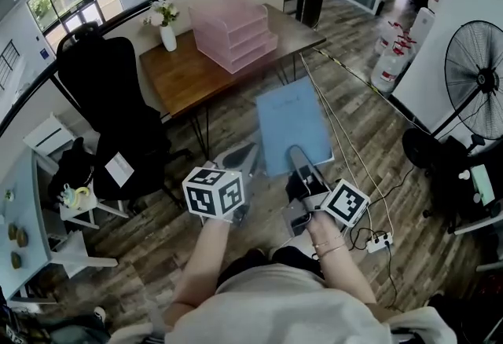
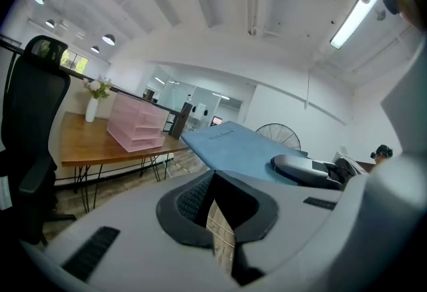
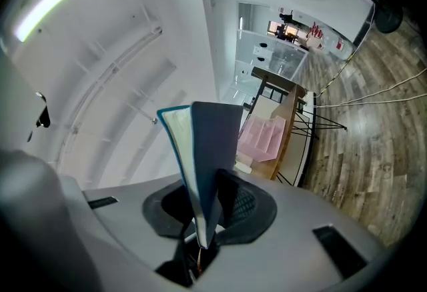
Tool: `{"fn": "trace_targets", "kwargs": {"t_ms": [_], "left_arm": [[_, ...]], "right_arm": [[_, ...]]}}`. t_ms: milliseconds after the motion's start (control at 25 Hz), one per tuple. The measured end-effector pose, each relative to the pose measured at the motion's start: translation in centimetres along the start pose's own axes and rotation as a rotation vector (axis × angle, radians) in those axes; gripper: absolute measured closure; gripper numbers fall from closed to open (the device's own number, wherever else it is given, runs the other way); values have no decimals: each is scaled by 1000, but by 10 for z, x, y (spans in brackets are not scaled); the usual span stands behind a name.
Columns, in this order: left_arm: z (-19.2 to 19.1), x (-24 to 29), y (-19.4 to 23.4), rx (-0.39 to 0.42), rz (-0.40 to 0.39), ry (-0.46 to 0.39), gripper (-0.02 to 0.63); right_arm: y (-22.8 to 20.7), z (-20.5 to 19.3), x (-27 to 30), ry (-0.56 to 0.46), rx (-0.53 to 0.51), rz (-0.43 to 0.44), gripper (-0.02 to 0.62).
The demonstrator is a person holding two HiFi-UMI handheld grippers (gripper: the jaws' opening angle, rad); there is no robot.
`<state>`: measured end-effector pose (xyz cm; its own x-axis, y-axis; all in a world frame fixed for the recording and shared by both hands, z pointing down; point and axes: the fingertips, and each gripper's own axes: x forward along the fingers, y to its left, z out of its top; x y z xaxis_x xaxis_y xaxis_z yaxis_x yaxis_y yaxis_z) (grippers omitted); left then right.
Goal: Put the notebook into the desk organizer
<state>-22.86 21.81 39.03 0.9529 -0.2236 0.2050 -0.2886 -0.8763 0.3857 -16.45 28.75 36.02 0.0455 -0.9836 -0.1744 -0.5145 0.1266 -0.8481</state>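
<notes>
A light blue notebook (image 1: 292, 124) is held flat above the wooden floor, short of the desk (image 1: 189, 71). My right gripper (image 1: 297, 154) is shut on its near edge. In the right gripper view the notebook (image 3: 210, 151) stands edge-on between the pads, pages showing on its left. The pink desk organizer (image 1: 233, 34) with stacked trays sits on the desk's far right part, and also shows as the organizer (image 2: 137, 125) and the organizer (image 3: 263, 137). My left gripper (image 1: 238, 158) hovers left of the notebook (image 2: 233, 147), shut and holding nothing.
A black office chair (image 1: 110, 99) stands left of the desk. A white vase with flowers (image 1: 167, 24) sits on the desk's back left. A standing fan (image 1: 475, 79) is at right. Cables and a power strip (image 1: 379, 242) lie on the floor by my right hand.
</notes>
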Motion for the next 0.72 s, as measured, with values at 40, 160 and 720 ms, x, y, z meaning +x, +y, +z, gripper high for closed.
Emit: {"fn": "trace_targets", "kwargs": {"t_ms": [40,160,720], "left_arm": [[-1,0,1,-3,-8,1,595],[-4,1,2,-16,-48,-1,595],[6,58,32,-26,-22,6,595]], "right_arm": [[-1,-1,0,-3,-4,-5,520],[-6,-7,-1,-12,17,-25,518],[-48,18,45,20,8,-10,520]]}}
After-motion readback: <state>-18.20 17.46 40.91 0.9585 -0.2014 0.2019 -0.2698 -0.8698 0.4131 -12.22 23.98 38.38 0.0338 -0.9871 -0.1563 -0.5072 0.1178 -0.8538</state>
